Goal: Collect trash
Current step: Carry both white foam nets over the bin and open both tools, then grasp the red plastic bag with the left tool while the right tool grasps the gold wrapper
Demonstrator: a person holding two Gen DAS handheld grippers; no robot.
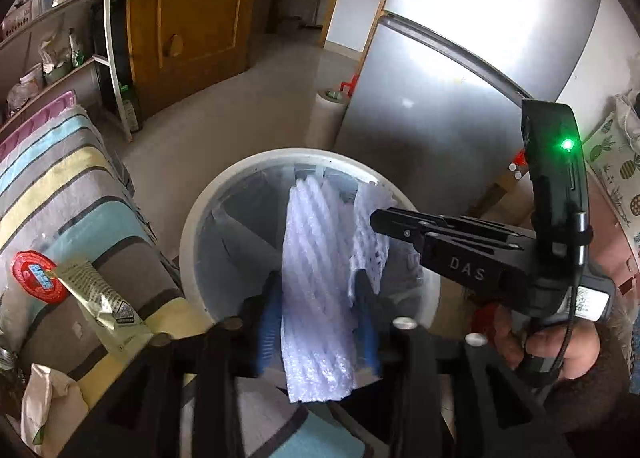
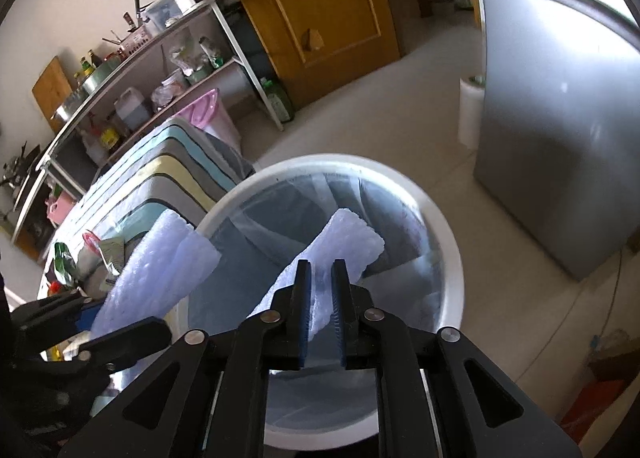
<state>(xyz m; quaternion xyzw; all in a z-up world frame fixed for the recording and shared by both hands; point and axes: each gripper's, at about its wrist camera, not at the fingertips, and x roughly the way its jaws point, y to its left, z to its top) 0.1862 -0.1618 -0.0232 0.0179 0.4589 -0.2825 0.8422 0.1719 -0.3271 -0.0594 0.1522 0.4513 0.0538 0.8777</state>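
A white round trash bin (image 1: 192,225) with a clear liner stands on the floor; it also shows in the right wrist view (image 2: 452,242). My left gripper (image 1: 318,294) is shut on a white foam net sleeve (image 1: 316,278) and holds it over the bin's mouth. My right gripper (image 2: 322,282) is shut on a second white foam net sleeve (image 2: 348,238), also above the bin's opening. The right gripper (image 1: 384,219) reaches in from the right in the left wrist view, with its sleeve (image 1: 370,225) hanging from it. The left gripper's sleeve (image 2: 160,270) shows at the left of the right wrist view.
A striped cloth-covered table (image 1: 68,193) beside the bin carries a foil wrapper (image 1: 96,298) and a red lid (image 1: 34,278). A grey refrigerator (image 1: 440,97) stands behind the bin. Metal shelves (image 2: 132,69) and a wooden door (image 2: 320,5) lie further back.
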